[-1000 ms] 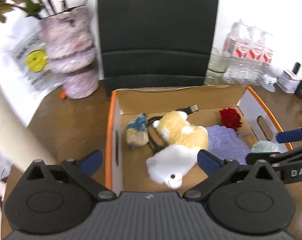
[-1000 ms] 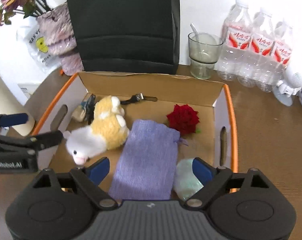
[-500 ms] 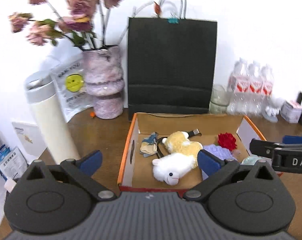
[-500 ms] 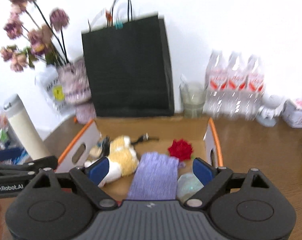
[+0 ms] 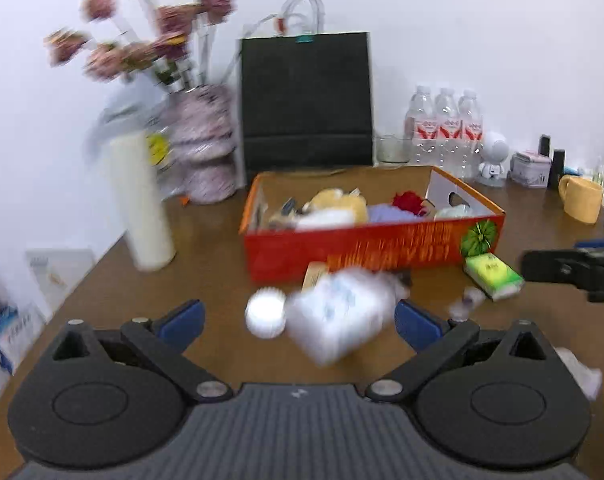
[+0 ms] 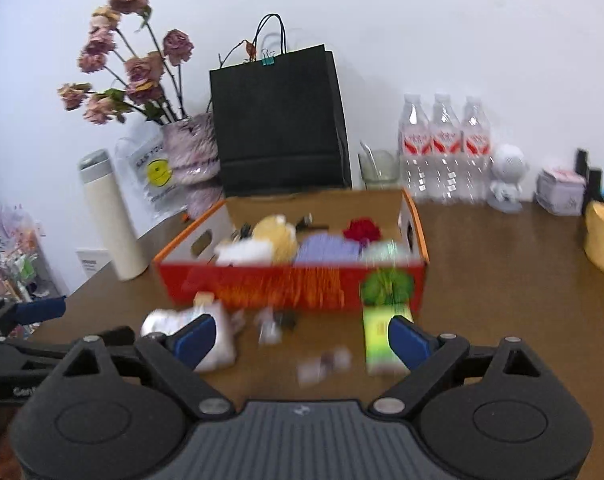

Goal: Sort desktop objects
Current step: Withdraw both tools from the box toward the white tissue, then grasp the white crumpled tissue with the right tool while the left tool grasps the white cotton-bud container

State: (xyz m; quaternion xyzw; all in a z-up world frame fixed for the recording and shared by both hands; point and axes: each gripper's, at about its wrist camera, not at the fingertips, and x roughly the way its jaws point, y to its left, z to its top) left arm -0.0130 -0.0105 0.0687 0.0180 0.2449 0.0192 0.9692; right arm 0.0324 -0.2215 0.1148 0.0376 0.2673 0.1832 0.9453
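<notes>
While both grippers stand open and empty, the white tissue pack (image 5: 337, 320) is seen between and just beyond the left gripper (image 5: 298, 316) fingers; the green tissue pack (image 6: 381, 338) lies against the right gripper (image 6: 302, 340) right finger; both are judged light, soft, crushable; best pinched across the short sides.

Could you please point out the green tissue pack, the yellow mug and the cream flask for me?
green tissue pack (image 5: 493, 276), left wrist view, top face.
yellow mug (image 5: 581, 199), left wrist view, side wall.
cream flask (image 6: 112, 220), right wrist view, body.
</notes>
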